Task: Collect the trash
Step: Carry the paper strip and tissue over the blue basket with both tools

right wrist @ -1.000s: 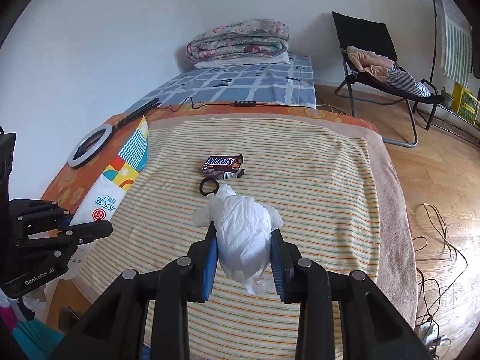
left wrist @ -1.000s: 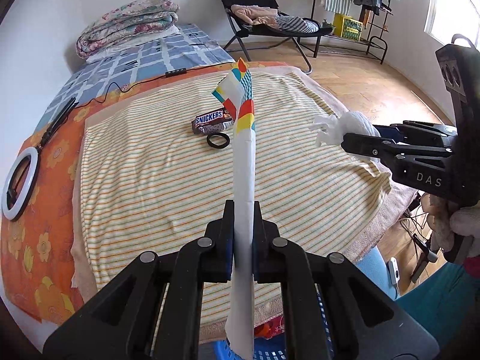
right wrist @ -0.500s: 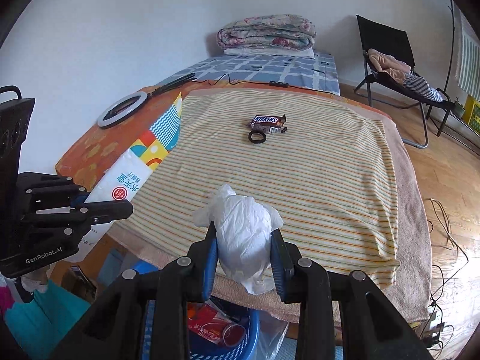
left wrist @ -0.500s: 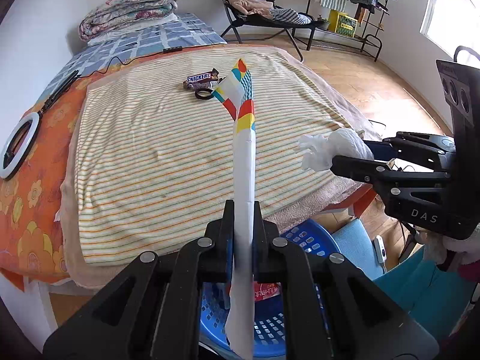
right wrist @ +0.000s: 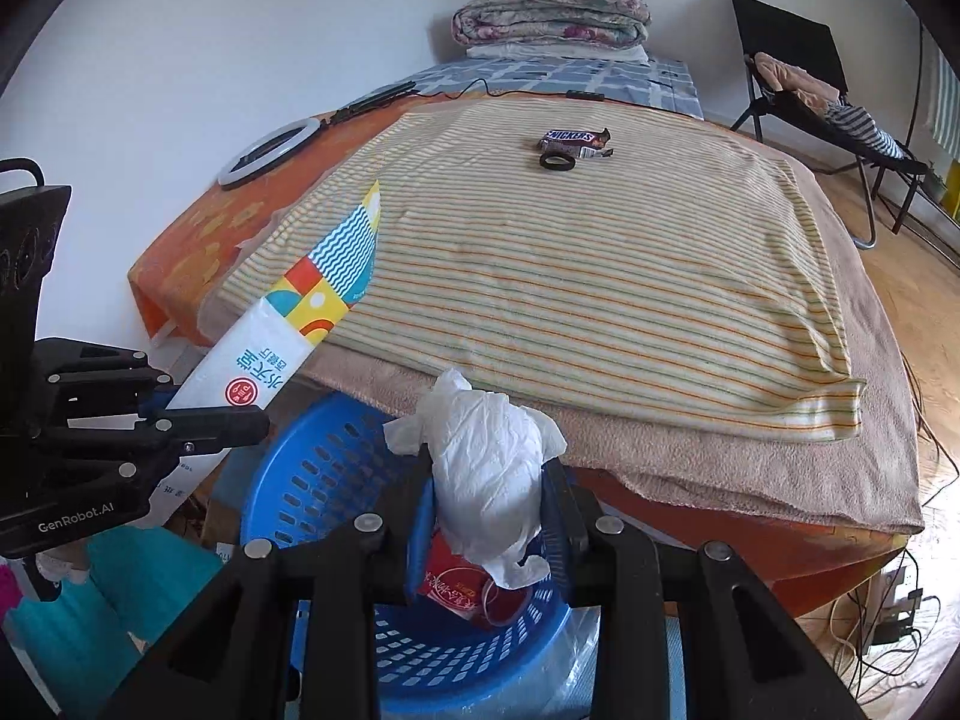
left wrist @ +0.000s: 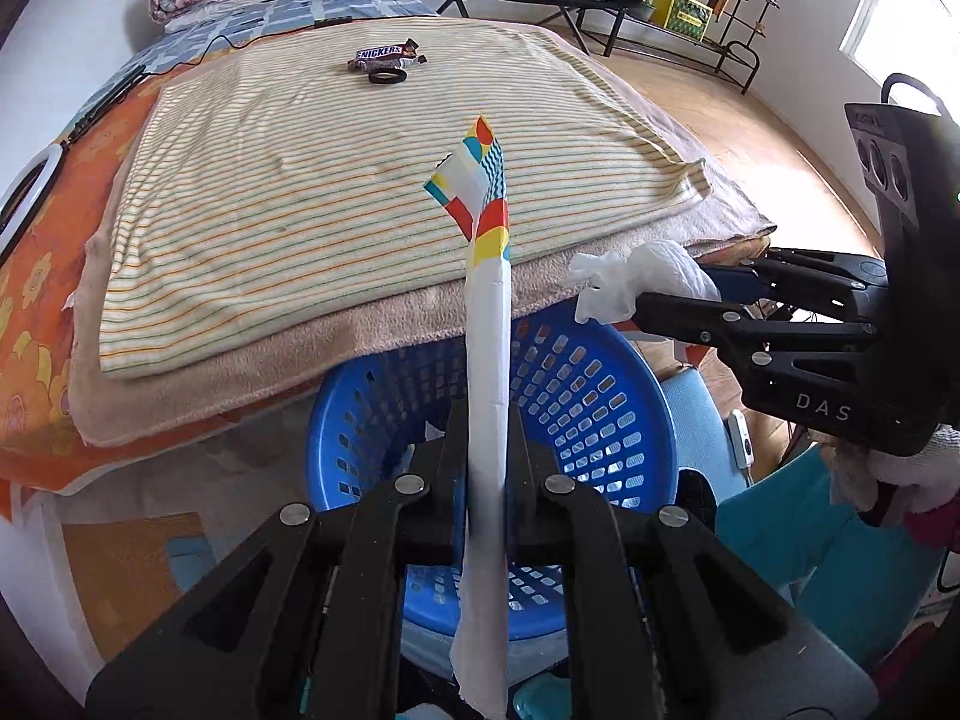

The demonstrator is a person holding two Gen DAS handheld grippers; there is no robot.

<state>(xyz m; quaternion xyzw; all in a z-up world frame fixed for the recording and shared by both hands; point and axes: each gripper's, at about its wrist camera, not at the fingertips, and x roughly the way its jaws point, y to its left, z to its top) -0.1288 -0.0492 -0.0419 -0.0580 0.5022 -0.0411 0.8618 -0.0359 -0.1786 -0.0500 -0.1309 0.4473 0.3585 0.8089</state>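
Observation:
My left gripper (left wrist: 487,420) is shut on a flat white paper bag with a colourful printed end (left wrist: 487,324), held over the blue basket (left wrist: 606,384); the bag also shows in the right wrist view (right wrist: 288,324). My right gripper (right wrist: 489,474) is shut on a crumpled white tissue wad (right wrist: 489,456), above the same basket (right wrist: 312,480), which holds a red wrapper (right wrist: 456,582). The right gripper (left wrist: 678,294) appears at the right of the left wrist view. A Snickers wrapper (right wrist: 573,140) and a black ring (right wrist: 557,161) lie on the striped bedspread (right wrist: 600,276).
The bed's front edge with a beige blanket (right wrist: 720,474) overhangs the basket. A ring light (right wrist: 270,153) lies at the bed's left side. A folding chair (right wrist: 798,78) stands at the back right, and cables (right wrist: 894,606) lie on the wood floor.
Both grippers have pulled back from over the bed and dropped lower, still holding the paper bag and the tissue. They are now above the blue basket at the bed's front edge.

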